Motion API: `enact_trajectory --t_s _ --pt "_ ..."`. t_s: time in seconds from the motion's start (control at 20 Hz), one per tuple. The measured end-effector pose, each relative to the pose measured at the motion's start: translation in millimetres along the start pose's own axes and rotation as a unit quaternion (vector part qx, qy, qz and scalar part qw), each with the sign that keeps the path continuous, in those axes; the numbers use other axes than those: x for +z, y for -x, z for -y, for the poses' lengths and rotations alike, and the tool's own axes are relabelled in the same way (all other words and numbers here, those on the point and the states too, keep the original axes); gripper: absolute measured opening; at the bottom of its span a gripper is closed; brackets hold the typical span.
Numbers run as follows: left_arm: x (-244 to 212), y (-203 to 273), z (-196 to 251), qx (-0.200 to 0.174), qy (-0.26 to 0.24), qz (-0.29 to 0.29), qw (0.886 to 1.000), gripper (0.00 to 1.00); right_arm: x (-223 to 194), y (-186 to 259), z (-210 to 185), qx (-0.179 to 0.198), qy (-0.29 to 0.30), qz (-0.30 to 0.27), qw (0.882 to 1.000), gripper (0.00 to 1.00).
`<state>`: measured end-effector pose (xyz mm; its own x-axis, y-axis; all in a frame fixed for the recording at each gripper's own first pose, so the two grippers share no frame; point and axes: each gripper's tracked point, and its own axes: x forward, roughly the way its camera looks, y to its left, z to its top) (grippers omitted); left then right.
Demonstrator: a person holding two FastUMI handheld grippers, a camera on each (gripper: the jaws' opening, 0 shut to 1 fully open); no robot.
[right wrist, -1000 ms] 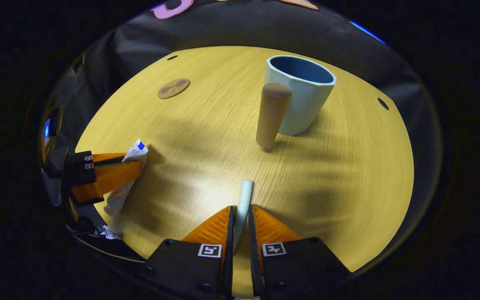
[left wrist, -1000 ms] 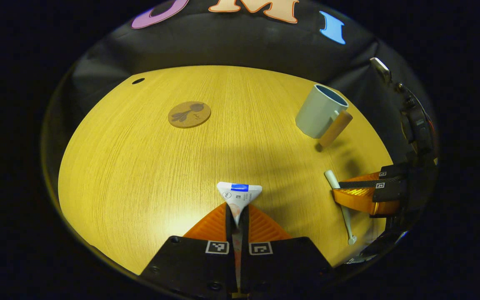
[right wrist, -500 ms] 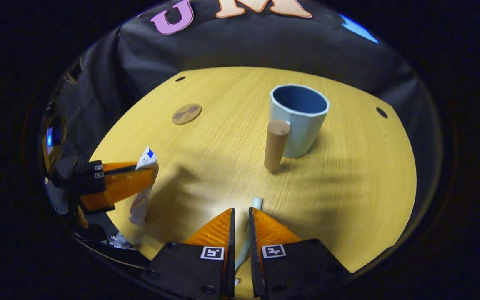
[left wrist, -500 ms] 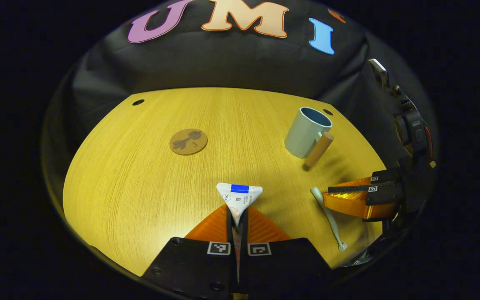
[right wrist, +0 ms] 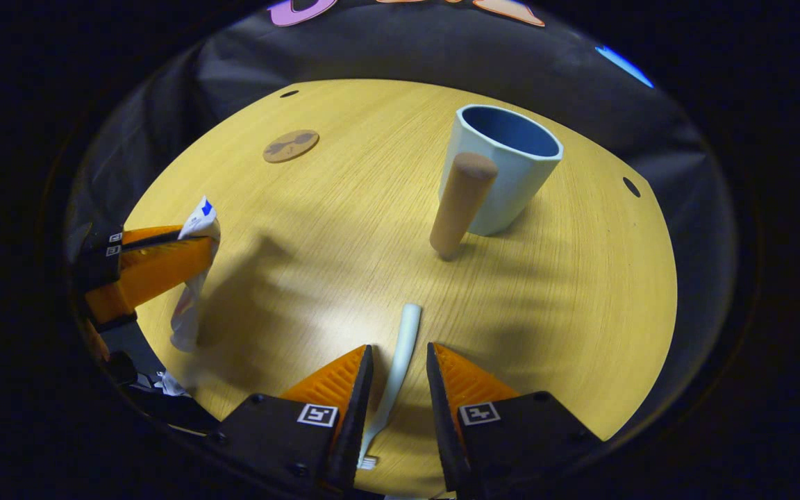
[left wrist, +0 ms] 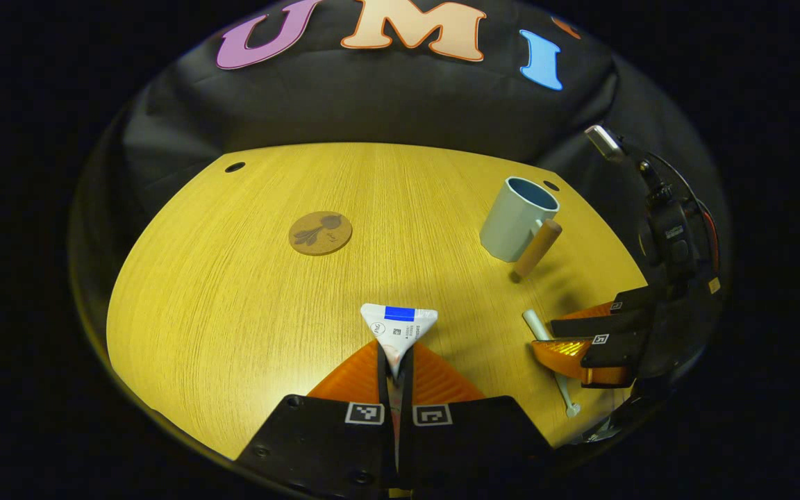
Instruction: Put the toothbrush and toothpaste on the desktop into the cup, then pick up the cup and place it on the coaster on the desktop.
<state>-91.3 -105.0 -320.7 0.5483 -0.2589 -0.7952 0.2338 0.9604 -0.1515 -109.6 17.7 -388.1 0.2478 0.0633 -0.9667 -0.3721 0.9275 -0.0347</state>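
My left gripper (left wrist: 396, 355) is shut on a white toothpaste tube (left wrist: 398, 325) and holds it above the wooden desktop (left wrist: 233, 292). In the right gripper view the tube (right wrist: 188, 305) hangs from the left gripper (right wrist: 200, 239). My right gripper (right wrist: 400, 351) is open. The pale toothbrush (right wrist: 403, 340) lies on the desk between its fingers, touching neither. The light blue cup (right wrist: 501, 170) with a wooden handle (right wrist: 459, 205) stands upright ahead of it. The round brown coaster (left wrist: 320, 232) lies far left of the cup (left wrist: 517, 217). In the left gripper view the right gripper (left wrist: 567, 344) sits over the toothbrush (left wrist: 535, 325).
Small dark holes (left wrist: 235, 167) mark the desk's far corners. The desk's near edge runs just below both grippers. Black cloth backs the desk.
The right gripper's fingers have spread apart and the toothbrush, pinched and lifted half a second ago, now lies on the desk. The left gripper still holds the toothpaste raised.
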Motion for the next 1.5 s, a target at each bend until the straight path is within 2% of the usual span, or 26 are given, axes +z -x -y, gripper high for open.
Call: enact_trajectory --t_s 0.2,0.5,0.65,0.7,0.8,0.9,1.25,1.5 --pt "-1 0 0 0.000 -0.003 -0.001 1.000 0.00 -3 -2 -1 0.008 -0.025 -0.052 0.998 0.46" --pt "0 -1 1 -0.003 -0.005 -0.004 1.000 0.01 -3 -1 -3 0.007 -0.008 -0.114 0.993 0.45" --pt "1 0 1 -0.006 -0.007 -0.005 1.000 0.01 -1 1 -3 0.008 0.009 -0.125 0.992 0.46" --pt "1 -1 1 -0.007 -0.009 -0.005 1.000 0.01 5 1 -4 0.010 0.009 -0.118 0.993 0.43" --pt "0 -1 1 -0.010 -0.012 -0.007 1.000 0.01 3 0 -5 0.010 0.012 -0.115 0.993 0.20" --pt "0 -2 2 -0.012 -0.013 -0.008 1.000 0.00 4 0 -10 0.021 0.017 -0.107 0.994 0.10" --pt "1 -3 1 -0.012 -0.012 -0.006 1.000 0.01 5 -2 -13 0.055 -0.034 -0.065 0.996 0.09" --pt "4 0 1 -0.010 -0.010 0.001 1.000 0.01 16 6 -15 0.064 -0.037 -0.017 0.997 0.10"
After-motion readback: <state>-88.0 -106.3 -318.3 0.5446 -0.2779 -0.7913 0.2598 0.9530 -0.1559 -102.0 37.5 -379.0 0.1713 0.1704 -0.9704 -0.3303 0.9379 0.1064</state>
